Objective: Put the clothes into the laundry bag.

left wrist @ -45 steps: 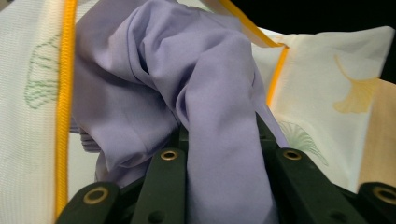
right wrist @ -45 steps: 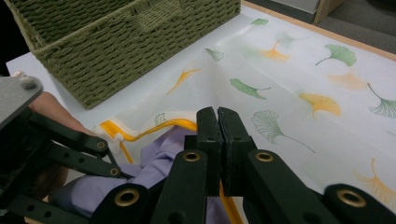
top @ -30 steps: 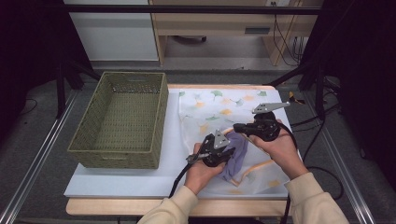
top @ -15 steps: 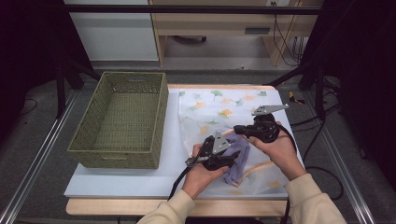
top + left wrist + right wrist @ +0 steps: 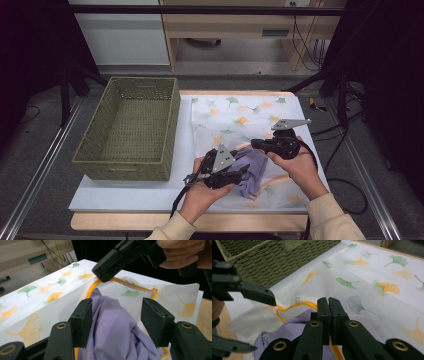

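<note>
Pale wooden table at centre, topped by a white board. Beyond the table, a white cabinet to the left and a light wooden desk to the right, cables hanging beside it. Grey floor around the table, with metal rails along both sides. Dark stands and deep shadow at the far edges.

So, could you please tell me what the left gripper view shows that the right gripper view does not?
Left gripper view: the jaws of the left gripper, which have just been opening, stand open with the purple cloth between them, and a hand grips the right gripper. Right gripper view: the woven basket, and the right gripper's jaws shut on the yellow edge of the pouch. Both: the purple cloth lying in the mouth of the ginkgo-print pouch.
</note>
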Demonstrator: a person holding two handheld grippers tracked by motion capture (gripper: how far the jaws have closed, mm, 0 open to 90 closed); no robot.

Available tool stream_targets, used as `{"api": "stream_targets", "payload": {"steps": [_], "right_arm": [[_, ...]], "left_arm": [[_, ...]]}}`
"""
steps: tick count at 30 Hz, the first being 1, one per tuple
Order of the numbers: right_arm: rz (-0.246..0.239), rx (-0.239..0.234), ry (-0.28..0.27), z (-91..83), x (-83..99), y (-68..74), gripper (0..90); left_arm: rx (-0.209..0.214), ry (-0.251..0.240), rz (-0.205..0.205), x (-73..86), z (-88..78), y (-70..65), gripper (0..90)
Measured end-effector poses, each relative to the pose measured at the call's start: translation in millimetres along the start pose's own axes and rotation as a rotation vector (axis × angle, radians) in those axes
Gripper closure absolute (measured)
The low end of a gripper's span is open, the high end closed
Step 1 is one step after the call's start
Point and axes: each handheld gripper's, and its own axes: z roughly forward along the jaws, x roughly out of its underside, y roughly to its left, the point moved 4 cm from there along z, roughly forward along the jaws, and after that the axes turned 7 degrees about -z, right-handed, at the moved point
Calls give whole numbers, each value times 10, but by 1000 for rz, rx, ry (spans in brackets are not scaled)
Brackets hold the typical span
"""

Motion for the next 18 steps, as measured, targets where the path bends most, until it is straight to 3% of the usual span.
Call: {"api": "stream_targets", "payload": {"steps": [8, 15, 18], "right_arm": [[7, -6, -56, -63, 45, 94, 886], [13, -8, -81, -79, 147, 153, 886], [15, -15, -96, -81, 197, 192, 886]], "left_arm": [[-64, -17, 24, 6, -245, 75, 348], [-75, 1, 1, 18, -320, 107, 227], [-67, 4, -28, 46, -323, 110, 201]]}}
